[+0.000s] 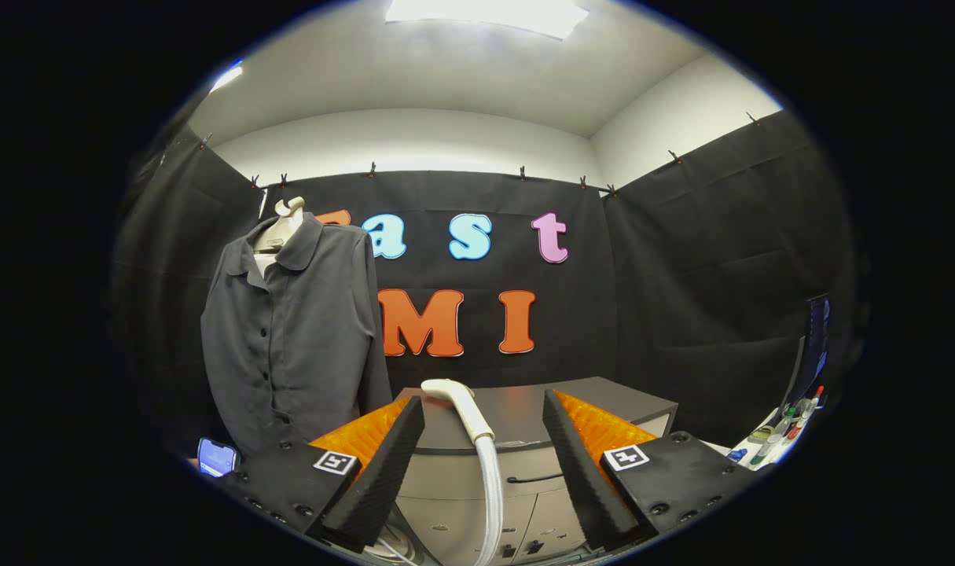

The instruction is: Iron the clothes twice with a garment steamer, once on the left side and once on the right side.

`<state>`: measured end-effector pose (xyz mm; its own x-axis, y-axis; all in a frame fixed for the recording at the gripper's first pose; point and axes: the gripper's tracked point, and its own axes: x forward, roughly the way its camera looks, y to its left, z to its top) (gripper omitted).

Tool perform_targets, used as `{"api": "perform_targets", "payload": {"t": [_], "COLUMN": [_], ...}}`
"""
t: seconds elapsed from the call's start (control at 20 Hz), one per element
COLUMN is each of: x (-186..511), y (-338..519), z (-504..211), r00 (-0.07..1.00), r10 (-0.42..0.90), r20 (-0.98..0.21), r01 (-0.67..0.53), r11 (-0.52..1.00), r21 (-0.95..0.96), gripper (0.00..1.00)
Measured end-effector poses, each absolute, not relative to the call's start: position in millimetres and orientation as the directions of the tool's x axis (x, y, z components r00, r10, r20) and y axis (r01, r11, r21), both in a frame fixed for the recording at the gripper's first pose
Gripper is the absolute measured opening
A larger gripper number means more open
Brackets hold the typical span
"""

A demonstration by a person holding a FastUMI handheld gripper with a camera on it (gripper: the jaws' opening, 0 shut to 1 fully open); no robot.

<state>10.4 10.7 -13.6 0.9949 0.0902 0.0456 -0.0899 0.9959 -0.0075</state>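
Note:
A dark grey buttoned shirt (296, 338) hangs on a pale mannequin hanger (282, 228), up and to the left of the fingers. The white garment steamer head (455, 405) rests on the edge of a dark cabinet top (516, 409), and its ribbed white hose (490, 495) drops down between the two fingers. My gripper (483, 424) is open. The steamer handle stands in the gap, closer to the left finger, and neither finger presses on it.
The cabinet has pale drawer fronts (477, 487) below its dark top. A phone with a lit screen (215, 457) lies low beside the shirt. To the right, a table edge carries several markers (787, 428), with a monitor (815, 346) behind them.

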Motion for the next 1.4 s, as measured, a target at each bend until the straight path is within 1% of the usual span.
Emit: {"api": "perform_targets", "payload": {"t": [0.15,0.3,0.55,0.7,0.9,1.0,1.4], "x": [17.8,39.2,101.6,153.1,220.8,246.2,293.6], "y": [10.3,11.5,31.6,45.4,54.6,59.8,85.0], "z": [-10.7,-2.5,1.7,-7.0,-41.7,-56.4,-119.7], "r00": [0.995,0.994,0.986,0.976,0.944,0.926,0.840], "r10": [0.086,0.093,0.164,0.213,0.247,0.261,0.293], "r20": [0.049,0.050,0.016,-0.053,-0.219,-0.271,-0.457], "r01": [-0.086,-0.093,-0.163,-0.214,-0.256,-0.273,-0.328], "r11": [0.996,0.996,0.986,0.976,0.967,0.962,0.945], "r21": [-0.008,-0.004,-0.024,-0.027,-0.010,-0.008,0.002], "gripper": [0.98,0.98,0.98,0.98,0.98,0.98,0.99]}}
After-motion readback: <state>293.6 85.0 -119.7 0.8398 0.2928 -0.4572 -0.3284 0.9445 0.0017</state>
